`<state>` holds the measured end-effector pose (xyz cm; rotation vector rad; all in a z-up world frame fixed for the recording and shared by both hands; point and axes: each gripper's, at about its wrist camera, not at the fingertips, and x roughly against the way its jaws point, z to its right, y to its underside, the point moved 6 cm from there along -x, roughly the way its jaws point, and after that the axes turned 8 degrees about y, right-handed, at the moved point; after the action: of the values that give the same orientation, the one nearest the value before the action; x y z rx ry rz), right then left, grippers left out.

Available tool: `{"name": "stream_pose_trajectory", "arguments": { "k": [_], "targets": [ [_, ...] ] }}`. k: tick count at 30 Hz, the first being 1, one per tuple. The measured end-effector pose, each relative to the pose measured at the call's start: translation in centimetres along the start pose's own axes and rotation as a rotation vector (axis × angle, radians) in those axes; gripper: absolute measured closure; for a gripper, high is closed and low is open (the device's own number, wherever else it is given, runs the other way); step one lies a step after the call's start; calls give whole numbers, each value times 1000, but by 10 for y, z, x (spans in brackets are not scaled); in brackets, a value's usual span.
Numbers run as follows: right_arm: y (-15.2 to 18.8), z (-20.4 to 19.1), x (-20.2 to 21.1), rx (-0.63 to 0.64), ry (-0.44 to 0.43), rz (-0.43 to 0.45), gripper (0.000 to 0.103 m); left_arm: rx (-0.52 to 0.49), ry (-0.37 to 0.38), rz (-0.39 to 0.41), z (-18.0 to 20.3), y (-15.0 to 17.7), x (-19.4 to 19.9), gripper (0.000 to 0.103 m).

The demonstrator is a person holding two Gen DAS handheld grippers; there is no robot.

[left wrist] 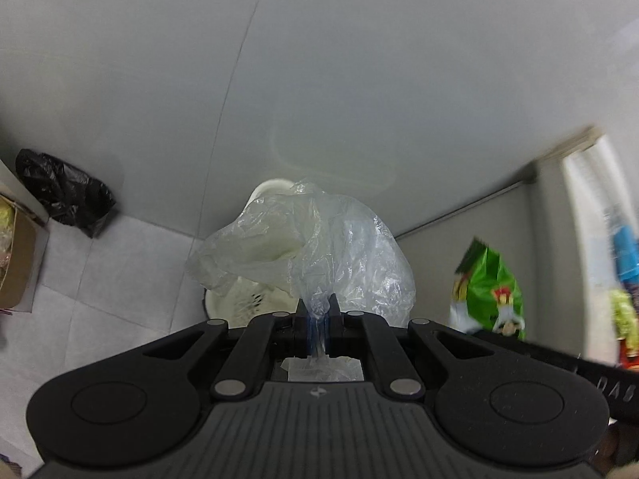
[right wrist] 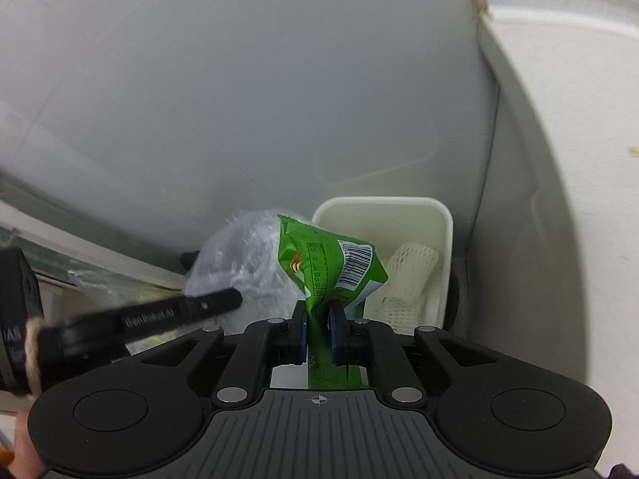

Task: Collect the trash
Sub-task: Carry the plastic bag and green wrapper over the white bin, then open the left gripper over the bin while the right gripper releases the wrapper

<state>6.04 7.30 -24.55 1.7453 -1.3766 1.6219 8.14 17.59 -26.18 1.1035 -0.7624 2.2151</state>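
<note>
Right wrist: wrapper [right wrist: 331,267] overhangs bin rim [right wrist: 381,200]

Floor [left wrist: 104,299] under me was pale grey tile. A crumpled black bag [left wrist: 64,191] sat on it against the wall, with a cardboard box [left wrist: 18,263] of stuff just beside it.

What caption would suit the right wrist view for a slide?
Right gripper clamps a green snack wrapper before a white bin; clear plastic bag alongside.

Soft dim light, blurred fisheye edges
</note>
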Motion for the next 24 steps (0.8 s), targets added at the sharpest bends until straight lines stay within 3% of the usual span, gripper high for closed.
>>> {"name": "stream_pose_trajectory", "arguments": {
  "k": [6, 15, 17, 20, 21, 22, 24],
  "targets": [
    [-13, 8, -47, -32, 40, -51, 91, -15, -47, -58, -7, -1, -48, 97],
    [-37, 16, -86, -41, 109, -114, 88, -52, -92, -108, -35, -1, -72, 95],
    [-38, 14, -89, -35, 117, -124, 88, -62, -100, -117, -33, -1, -76, 91],
    [-35, 8, -88, -30, 118, -138, 86, -90, -116, -131, -34, -3, -81, 72],
    [-34, 8, -90, -34, 122, -147, 79, -99, -121, -135, -33, -3, -81, 64],
    [-29, 11, -89, -45, 122, -155, 63, -108, -126, -138, -32, -3, -82, 55],
    [-32, 13, -88, -77, 107, -153, 44, -123, -138, -141, -33, -1, -82, 44]
  ]
}}
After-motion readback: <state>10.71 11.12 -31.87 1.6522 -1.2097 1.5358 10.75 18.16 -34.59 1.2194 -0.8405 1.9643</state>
